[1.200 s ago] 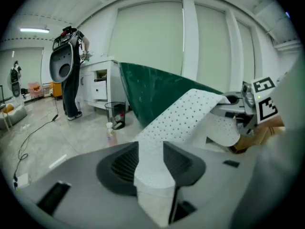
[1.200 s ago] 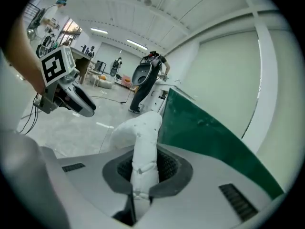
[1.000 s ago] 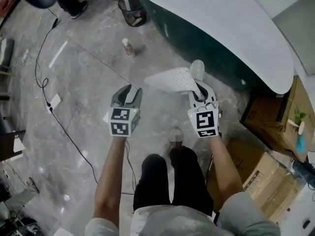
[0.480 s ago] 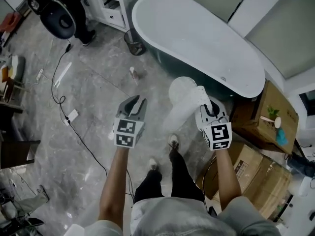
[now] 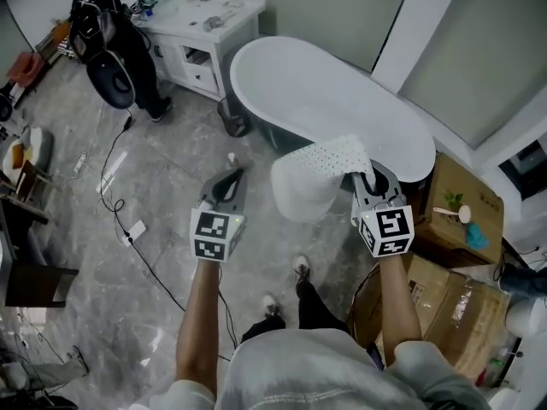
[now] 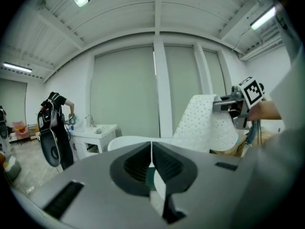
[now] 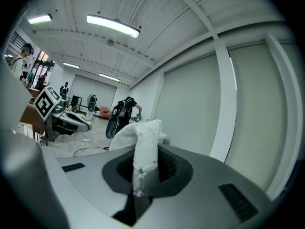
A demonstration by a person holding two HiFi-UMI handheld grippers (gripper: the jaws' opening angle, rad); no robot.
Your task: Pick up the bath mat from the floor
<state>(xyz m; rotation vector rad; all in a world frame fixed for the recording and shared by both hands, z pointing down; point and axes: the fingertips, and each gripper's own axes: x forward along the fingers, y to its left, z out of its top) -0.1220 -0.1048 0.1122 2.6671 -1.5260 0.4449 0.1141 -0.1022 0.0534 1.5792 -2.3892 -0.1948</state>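
beside the bathtub (image 5: 335, 101), right gripper (image 5: 368, 179) clamps the hanging bath mat (image 5: 309, 180); left gripper (image 5: 229, 178) has just closed empty.

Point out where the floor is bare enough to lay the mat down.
Bare floor lies between the bathtub and the black cable, ahead of the left gripper. Crowded: cardboard boxes at right, clutter along the left edge.

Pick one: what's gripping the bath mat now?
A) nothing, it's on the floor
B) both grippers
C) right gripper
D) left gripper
C: the jaws of the right gripper are clamped on an edge of the white bath mat, which hangs above the floor. The jaws of the left gripper have just closed with nothing between them.
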